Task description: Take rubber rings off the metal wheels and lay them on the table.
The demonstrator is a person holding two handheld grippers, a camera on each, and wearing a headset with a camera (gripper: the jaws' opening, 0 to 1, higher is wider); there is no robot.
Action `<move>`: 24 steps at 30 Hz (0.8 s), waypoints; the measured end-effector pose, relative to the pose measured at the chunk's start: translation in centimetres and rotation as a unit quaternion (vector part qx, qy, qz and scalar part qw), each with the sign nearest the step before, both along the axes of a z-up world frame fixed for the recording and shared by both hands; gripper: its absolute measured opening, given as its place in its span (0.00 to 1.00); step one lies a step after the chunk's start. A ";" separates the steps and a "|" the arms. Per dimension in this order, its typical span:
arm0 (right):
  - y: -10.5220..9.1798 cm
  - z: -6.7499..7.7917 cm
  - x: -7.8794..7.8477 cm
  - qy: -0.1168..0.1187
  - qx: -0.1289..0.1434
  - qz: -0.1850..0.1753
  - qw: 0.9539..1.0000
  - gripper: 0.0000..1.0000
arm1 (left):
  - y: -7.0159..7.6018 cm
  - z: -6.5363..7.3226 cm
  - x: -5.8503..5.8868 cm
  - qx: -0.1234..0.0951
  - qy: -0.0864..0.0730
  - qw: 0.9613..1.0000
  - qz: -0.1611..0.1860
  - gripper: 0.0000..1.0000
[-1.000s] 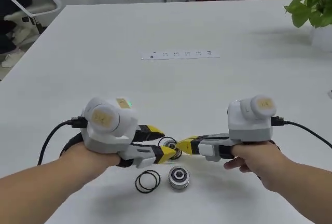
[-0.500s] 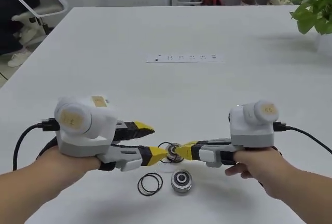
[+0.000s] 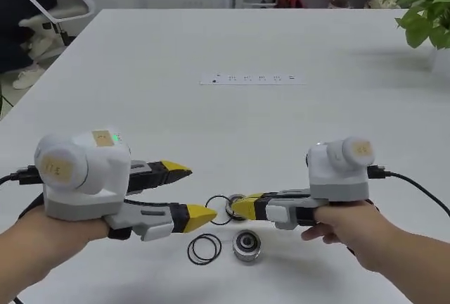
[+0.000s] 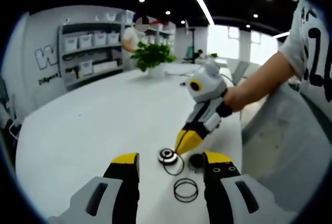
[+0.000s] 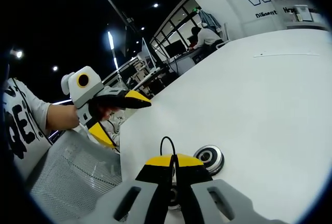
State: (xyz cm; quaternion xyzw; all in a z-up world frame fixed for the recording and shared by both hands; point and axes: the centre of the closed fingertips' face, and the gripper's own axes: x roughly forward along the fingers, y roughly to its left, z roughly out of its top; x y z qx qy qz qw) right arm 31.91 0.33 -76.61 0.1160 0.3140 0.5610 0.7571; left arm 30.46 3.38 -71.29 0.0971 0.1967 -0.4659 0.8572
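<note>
The right claw (image 3: 239, 207) is closed tip to tip. In the right gripper view, a thin black rubber ring (image 3: 218, 210) loops up out of the seam between its yellow tips, so it seems to be pinching that ring by a short stretch. The left claw (image 3: 188, 193) is wide open, holds nothing, and hangs a little to the left of the work.

The pinched ring lies against a small metal wheel with a dark hub (image 3: 233, 205), which sits on the white counter (image 3: 246, 128) right at the right claw's tips. The ring overlaps the wheel's rim, and I cannot tell whether it is wholly off or caught on one side. A second, bare metal wheel (image 3: 246, 245) stands just nearer the counter's near edge. Two loose black rings (image 3: 204, 249) lie overlapping to its left. All of this sits close to the near edge, roughly midway along it.

The likeliest trouble is a snag. If part of the ring is hooked on the rim, pulling it away would drag or tip the wheel, because the open left claw is not steadying it. A freed wheel could then roll towards the near edge. The pinch is narrow and at the very tips, so a stretched ring could also slip out and spring away. If it is set down carelessly, it may tangle with the two rings already laid.
</note>
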 end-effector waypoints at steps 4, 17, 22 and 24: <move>0.2 -0.1 -0.3 0.003 0.001 0.009 1.000 0.00 | 0.3 -0.4 -0.4 0.012 -0.003 1.000 -0.003 0.51; 1.1 -0.7 -1.5 0.001 -0.013 0.037 0.999 0.00 | 1.0 -0.9 -0.9 0.030 -0.001 1.000 -0.009 0.54; 1.4 -1.4 -1.9 -0.013 -0.034 0.049 0.998 0.00 | 0.9 -1.1 -1.0 0.030 0.001 1.000 -0.010 0.53; 1.4 -1.7 -1.9 -0.018 -0.041 0.053 0.998 0.00 | 0.9 -1.3 -1.1 0.032 0.002 0.999 -0.012 0.53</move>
